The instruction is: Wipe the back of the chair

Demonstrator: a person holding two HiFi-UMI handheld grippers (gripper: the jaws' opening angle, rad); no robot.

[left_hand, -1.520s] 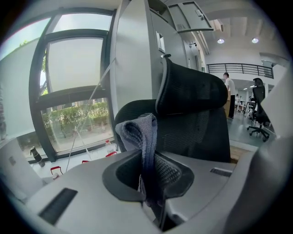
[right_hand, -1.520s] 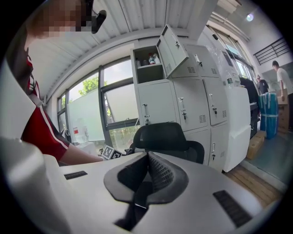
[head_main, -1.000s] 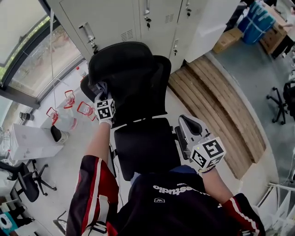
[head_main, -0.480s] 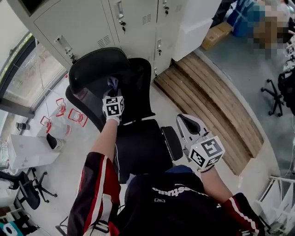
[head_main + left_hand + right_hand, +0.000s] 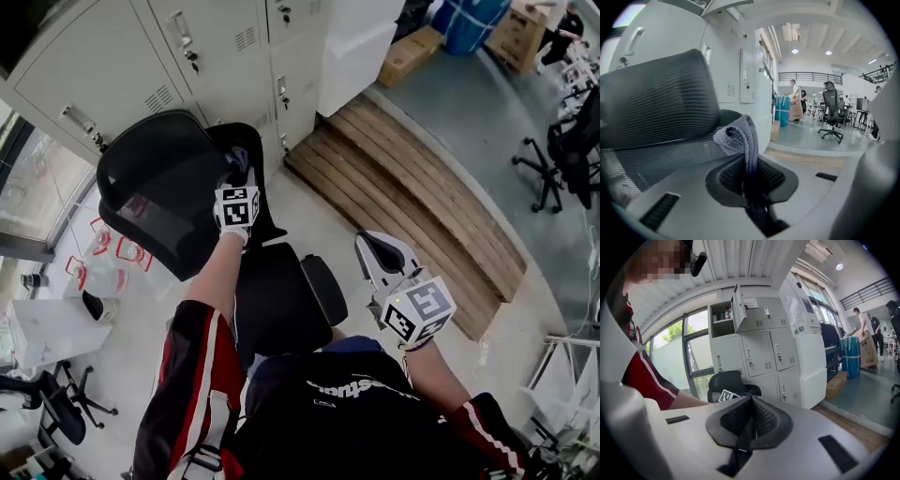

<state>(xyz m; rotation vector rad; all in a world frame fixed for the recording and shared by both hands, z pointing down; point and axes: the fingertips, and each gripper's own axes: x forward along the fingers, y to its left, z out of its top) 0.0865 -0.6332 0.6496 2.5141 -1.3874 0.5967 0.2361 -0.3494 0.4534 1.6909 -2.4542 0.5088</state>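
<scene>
Chair back (image 5: 155,192), of black mesh, is set before grey lockers (image 5: 216,56), with a wooden platform (image 5: 412,178) nearby. A grey cloth (image 5: 738,136) is pinched in the left gripper (image 5: 750,187) jaws at its edge. The right gripper (image 5: 747,418) jaws are closed on nothing, well apart from it.

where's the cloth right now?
The cloth is pinched in the left gripper, centre of the left gripper view, right beside the chair's mesh back; head view shows it left of centre.

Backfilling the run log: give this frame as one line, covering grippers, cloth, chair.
left gripper: shut on cloth | cloth: beside chair back, contact unclear | right gripper: shut, empty, apart from chair
</scene>
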